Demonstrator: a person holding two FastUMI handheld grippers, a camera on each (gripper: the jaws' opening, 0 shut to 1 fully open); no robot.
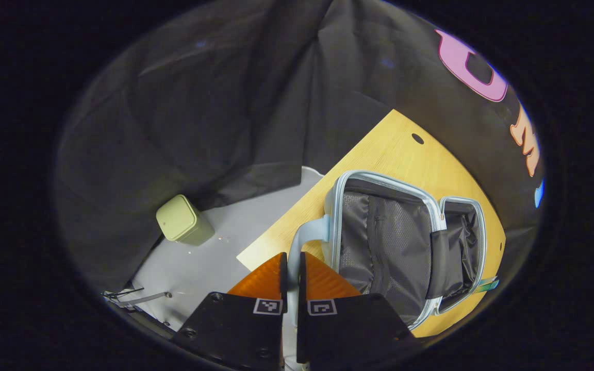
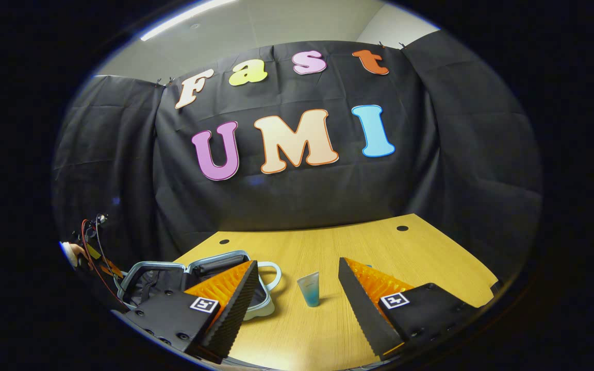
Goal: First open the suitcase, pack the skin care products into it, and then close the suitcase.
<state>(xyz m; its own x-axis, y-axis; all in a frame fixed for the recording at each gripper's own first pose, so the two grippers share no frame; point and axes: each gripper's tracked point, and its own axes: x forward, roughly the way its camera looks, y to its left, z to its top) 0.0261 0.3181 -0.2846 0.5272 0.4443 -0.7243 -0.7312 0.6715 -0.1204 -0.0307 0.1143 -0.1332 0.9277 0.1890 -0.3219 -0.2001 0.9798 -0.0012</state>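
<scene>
The light blue suitcase (image 1: 395, 242) lies open on the wooden table (image 1: 395, 149), its dark mesh lining showing. My left gripper (image 1: 292, 255) is shut on the suitcase's pale handle (image 1: 310, 234), which runs down between the two fingers. In the right gripper view the open suitcase (image 2: 173, 278) sits at the left of the table (image 2: 431, 257). A small translucent tube with a blue end (image 2: 309, 288) stands upright just right of the case. My right gripper (image 2: 297, 262) is open, a little short of the tube, which lines up with the gap between its fingers.
A pale green bin (image 1: 181, 220) stands on the grey floor beyond the table's edge. Black cloth walls close off the table's far sides. A hand with red wires (image 2: 83, 247) shows at the far left. Bare tabletop extends to the right of the tube.
</scene>
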